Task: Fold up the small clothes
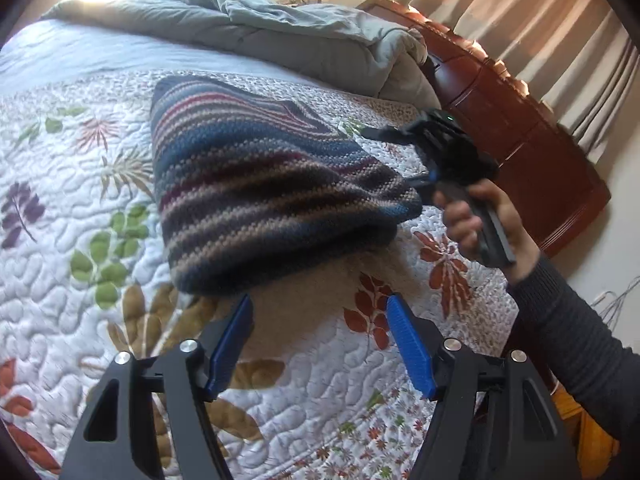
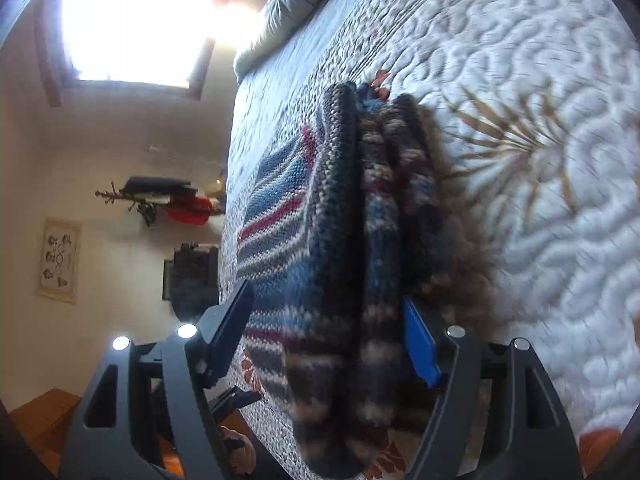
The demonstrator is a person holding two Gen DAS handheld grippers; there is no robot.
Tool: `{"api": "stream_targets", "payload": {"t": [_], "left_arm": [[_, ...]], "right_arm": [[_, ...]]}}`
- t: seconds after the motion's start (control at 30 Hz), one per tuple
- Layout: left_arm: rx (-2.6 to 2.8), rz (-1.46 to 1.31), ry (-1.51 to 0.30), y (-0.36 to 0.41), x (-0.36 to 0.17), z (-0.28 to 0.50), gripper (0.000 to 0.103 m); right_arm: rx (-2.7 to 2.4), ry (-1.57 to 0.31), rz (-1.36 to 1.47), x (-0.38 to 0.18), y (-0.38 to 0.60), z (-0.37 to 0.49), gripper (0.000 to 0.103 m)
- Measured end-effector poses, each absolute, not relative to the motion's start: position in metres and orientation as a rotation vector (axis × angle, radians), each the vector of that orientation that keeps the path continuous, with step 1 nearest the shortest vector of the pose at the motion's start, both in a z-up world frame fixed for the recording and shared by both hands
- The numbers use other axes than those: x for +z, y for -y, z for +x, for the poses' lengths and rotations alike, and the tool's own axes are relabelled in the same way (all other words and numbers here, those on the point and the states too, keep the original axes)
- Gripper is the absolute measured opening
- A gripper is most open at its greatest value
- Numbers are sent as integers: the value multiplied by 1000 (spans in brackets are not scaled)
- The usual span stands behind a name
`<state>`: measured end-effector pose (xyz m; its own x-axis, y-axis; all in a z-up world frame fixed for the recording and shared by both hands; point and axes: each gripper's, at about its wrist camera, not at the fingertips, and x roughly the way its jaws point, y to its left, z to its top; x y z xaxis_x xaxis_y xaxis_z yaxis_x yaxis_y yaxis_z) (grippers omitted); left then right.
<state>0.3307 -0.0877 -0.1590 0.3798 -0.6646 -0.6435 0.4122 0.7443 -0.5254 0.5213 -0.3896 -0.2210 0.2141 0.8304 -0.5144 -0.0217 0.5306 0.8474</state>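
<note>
Sweater [image 1: 256, 192], striped and folded, lies on the quilt [image 1: 80, 184]. Its near edge sits just ahead of the left gripper [image 1: 320, 312], whose jaws stand apart and empty. The right gripper [image 2: 328, 320] straddles the sweater's thick side edge; whether its pads [image 2: 416, 340] press I cannot tell.

I'm looking across a bed [image 1: 80, 168] covered by a white quilt with stitched leaves in green, rust and purple. A grey duvet [image 1: 280, 36] lies bunched along its far edge. Beside the bed's right edge stands a reddish wooden dresser [image 1: 520, 152], with beige curtains [image 1: 540, 32] hanging behind it. Sun glares through a window [image 2: 132, 20]. On the cream wall I see a framed print [image 2: 60, 260] and a coat rack [image 2: 160, 200].
</note>
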Motion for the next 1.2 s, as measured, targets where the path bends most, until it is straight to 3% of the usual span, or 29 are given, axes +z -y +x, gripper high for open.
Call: {"api": "stream_targets", "payload": {"t": [0.1, 0.17, 0.23, 0.33, 0.5, 0.73, 0.87, 0.93, 1.2], "left_arm": [[-711, -378, -944, 74, -166, 326, 70], [-715, -429, -938, 66, -172, 325, 70], [-724, -447, -941, 61, -178, 323, 70], [-731, -436, -947, 61, -182, 320, 70], [-739, -446, -950, 60, -183, 321, 70], [-740, -443, -953, 59, -179, 322, 69], [-757, -431, -932, 63, -158, 325, 69], [-770, -418, -897, 66, -140, 331, 70], [-911, -484, -934, 92, -103, 414, 74]], "right_arm": [[681, -1255, 765, -218, 373, 545, 67], [676, -1272, 722, -215, 363, 557, 52], [652, -1270, 619, -205, 344, 571, 25], [619, -1222, 446, -174, 324, 571, 20], [583, -1001, 377, -107, 345, 543, 19], [495, -1133, 502, -219, 378, 542, 20], [518, -1117, 580, -227, 389, 541, 25], [514, -1100, 606, -220, 399, 534, 40], [580, -914, 455, -154, 387, 467, 40]]}}
